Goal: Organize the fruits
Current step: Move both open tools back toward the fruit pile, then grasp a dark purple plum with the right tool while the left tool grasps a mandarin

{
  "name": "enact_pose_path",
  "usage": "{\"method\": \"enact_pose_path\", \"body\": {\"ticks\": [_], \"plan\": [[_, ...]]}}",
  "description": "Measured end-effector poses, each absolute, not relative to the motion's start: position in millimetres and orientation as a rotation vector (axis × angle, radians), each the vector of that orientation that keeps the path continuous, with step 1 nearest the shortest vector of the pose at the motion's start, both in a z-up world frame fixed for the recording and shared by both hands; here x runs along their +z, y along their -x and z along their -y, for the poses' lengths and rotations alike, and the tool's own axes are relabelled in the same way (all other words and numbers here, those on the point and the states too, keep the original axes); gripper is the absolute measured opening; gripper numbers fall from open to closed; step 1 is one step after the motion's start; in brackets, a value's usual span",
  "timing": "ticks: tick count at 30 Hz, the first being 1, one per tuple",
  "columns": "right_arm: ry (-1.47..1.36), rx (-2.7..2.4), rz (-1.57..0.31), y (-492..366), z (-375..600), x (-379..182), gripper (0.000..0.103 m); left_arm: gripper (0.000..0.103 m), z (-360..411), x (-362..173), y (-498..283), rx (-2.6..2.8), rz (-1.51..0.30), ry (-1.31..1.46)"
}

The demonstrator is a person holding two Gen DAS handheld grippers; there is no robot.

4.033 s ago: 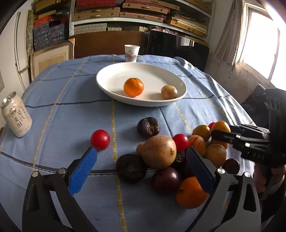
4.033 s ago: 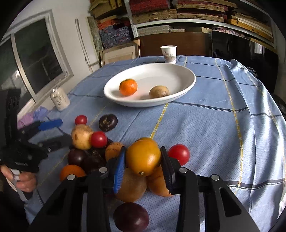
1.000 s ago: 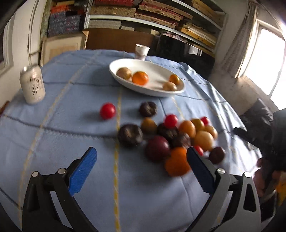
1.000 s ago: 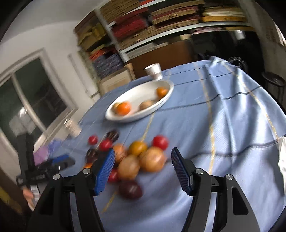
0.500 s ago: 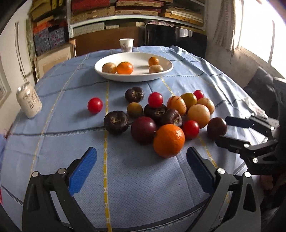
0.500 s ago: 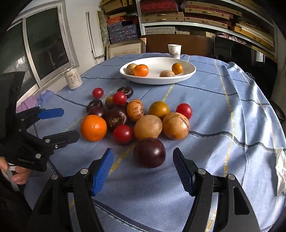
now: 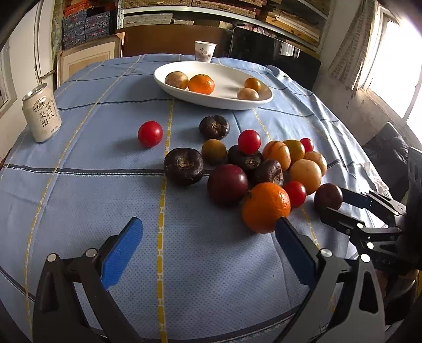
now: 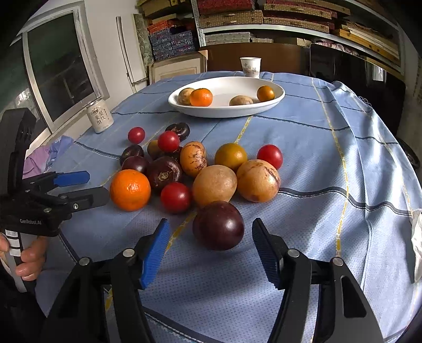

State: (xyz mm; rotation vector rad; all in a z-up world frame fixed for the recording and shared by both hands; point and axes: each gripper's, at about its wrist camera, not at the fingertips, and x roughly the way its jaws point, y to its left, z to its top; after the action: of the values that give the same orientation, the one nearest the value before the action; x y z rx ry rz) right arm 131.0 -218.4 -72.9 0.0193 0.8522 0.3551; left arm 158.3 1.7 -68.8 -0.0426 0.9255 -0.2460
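The right gripper [image 8: 208, 248] is closing with a dark plum [image 8: 218, 225] between its pads, none touching yet. The left gripper [image 7: 208, 250] stands wide open on bare cloth, its right pad just beside the big orange [image 7: 265, 207]. The fruit pile [image 8: 200, 166] sits near the table's front edge; open cloth [image 8: 329, 147] lies to the right. The plate [image 8: 274, 101] beyond holds four fruits, apparently apart.

Shelves [image 8: 263, 15] with stacked boxes at top of frame; bright window [image 7: 390, 66] upper right, curtain [image 7: 348, 44] beside; dark-glass window [image 8: 60, 71] at left.
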Motion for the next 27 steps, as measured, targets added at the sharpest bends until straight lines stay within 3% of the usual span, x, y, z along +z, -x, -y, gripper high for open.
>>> {"method": "enact_pose_path", "body": {"ticks": [8, 21, 27], "plan": [[-0.037, 0.334, -0.871, -134, 222, -76, 0.051, 0.098, -1, -70, -159, -0.248, -0.936, 0.046], [-0.085, 0.356, -0.877, -136, 227, -78, 0.04, 0.098, 5, -70, -158, -0.247, -0.934, -0.001], [-0.173, 0.359, -0.866, -138, 240, -78, 0.04, 0.098, 22, -56, -142, -0.326, -0.817, -0.084]]}}
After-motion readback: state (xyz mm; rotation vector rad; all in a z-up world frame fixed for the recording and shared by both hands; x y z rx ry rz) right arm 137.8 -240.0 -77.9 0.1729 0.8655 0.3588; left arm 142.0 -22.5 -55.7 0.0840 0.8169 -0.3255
